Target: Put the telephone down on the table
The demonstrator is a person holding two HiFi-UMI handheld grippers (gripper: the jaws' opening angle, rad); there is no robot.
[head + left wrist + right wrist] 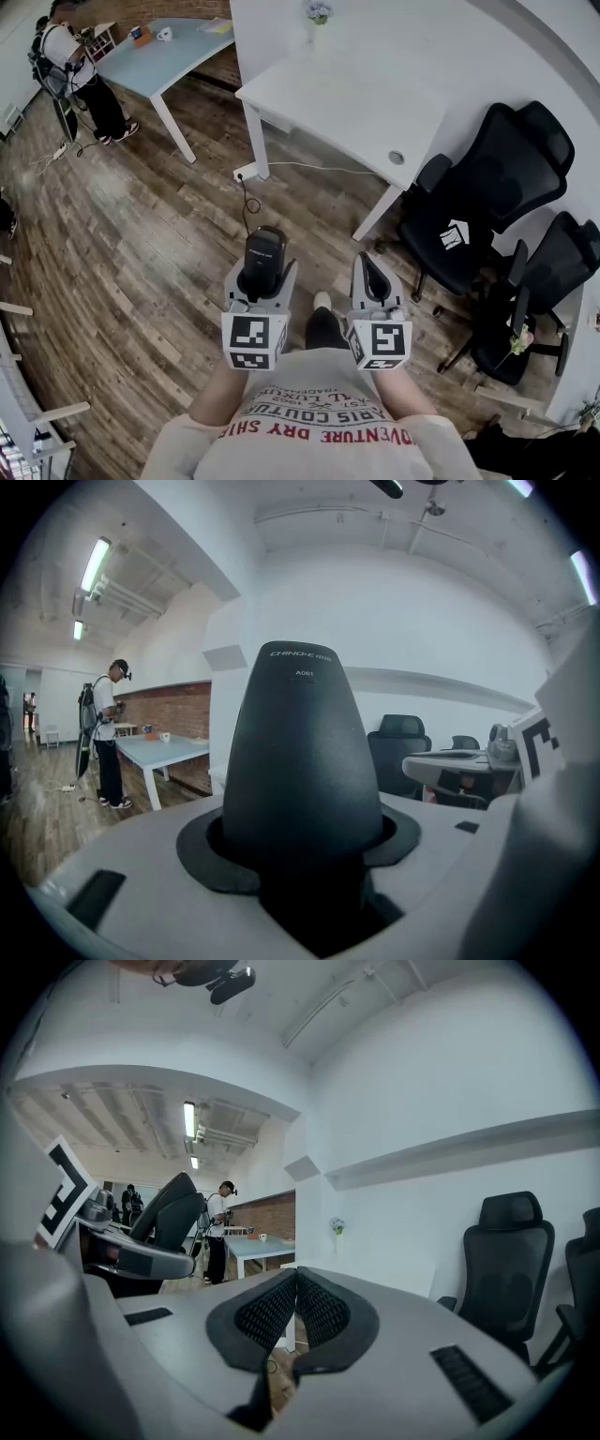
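Telephone [264, 246] is sitting clamped in your left tool [263, 274], right tool [374, 267] pinched shut, empty; you're carrying, needing to reach the white desk [394, 84] ahead.

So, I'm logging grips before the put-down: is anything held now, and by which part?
The left tongs clamp the black telephone by its near end; the rest juts forward. The right tongs are shut and empty.

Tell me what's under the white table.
Along its near edge you can see two white legs, a small socket box and a thin cable on the wood floor. The tabletop covers everything farther underneath.
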